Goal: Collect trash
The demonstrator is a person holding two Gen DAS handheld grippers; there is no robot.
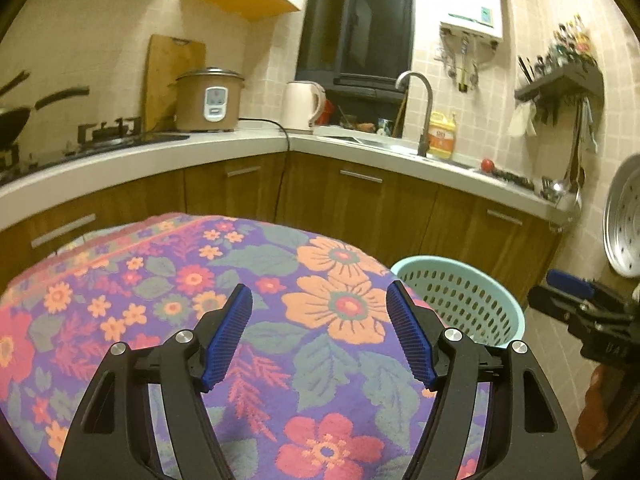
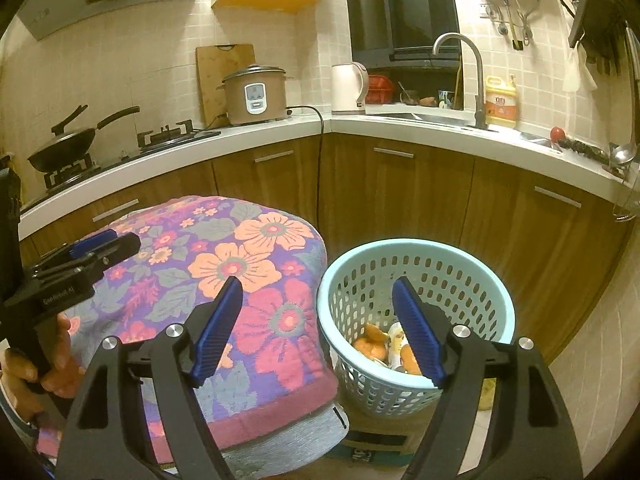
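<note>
Both claws hover wide and empty over a floral cloth (image 1: 168,304) — left gripper (image 1: 320,336), right gripper (image 2: 318,330). Just beyond the right gripper's tips, the basket (image 2: 416,252) holds the collected peel scraps (image 2: 370,346) — apparently the trash drop.

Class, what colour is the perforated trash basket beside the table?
Light turquoise-blue basket, clearest in the right wrist view.

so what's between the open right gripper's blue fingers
In the right wrist view, the right gripper frames the flowered purple cloth's edge and the pale blue perforated plastic basket's near rim; nothing is held.
</note>
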